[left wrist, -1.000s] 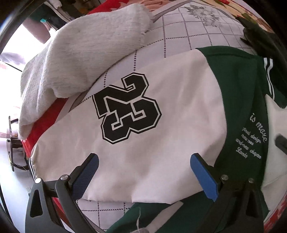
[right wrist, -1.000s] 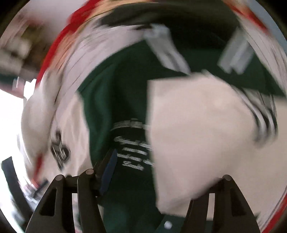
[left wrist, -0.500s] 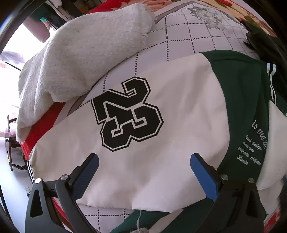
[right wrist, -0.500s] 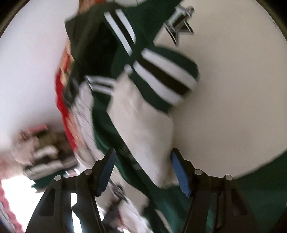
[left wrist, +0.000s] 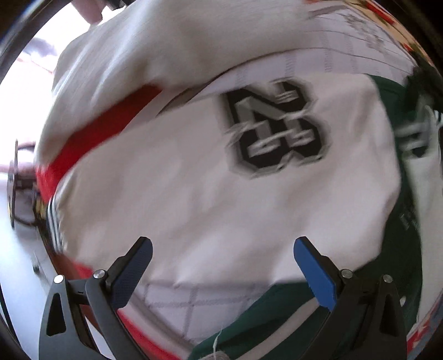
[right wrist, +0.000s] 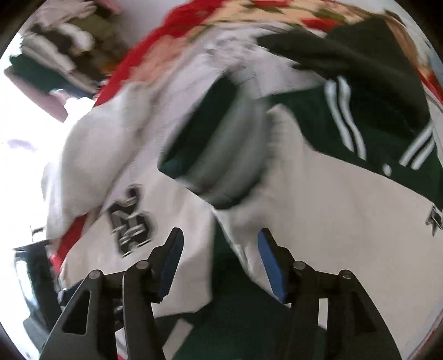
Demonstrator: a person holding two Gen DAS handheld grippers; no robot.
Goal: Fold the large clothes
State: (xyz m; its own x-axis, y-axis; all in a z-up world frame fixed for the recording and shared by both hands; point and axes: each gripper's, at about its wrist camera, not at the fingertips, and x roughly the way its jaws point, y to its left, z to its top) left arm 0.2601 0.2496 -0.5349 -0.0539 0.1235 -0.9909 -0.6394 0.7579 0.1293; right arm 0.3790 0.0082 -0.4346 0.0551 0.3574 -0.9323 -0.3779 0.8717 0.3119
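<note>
A green and white varsity jacket lies on the bed. Its white sleeve with a black "23" (left wrist: 274,127) fills the left wrist view, which is blurred. My left gripper (left wrist: 221,263) is open and empty just above the sleeve's near edge. In the right wrist view the jacket's green body (right wrist: 318,116) and its other white sleeve (right wrist: 346,216) show, with a striped green cuff (right wrist: 221,149) blurred in mid-air. My right gripper (right wrist: 218,257) is open over the white sleeve's edge and grips nothing.
A grey-white fleece blanket (left wrist: 166,49) is bunched behind the jacket on the left. The bed has a white grid-pattern sheet (left wrist: 177,301) and a red floral cover (right wrist: 249,16). Stacked clothes (right wrist: 55,49) stand far left. The bed edge is at the left.
The left gripper has shifted left and closer over the "23" sleeve. The right gripper has swung from facing the wall back down to the jacket, and a cuff is moving.
</note>
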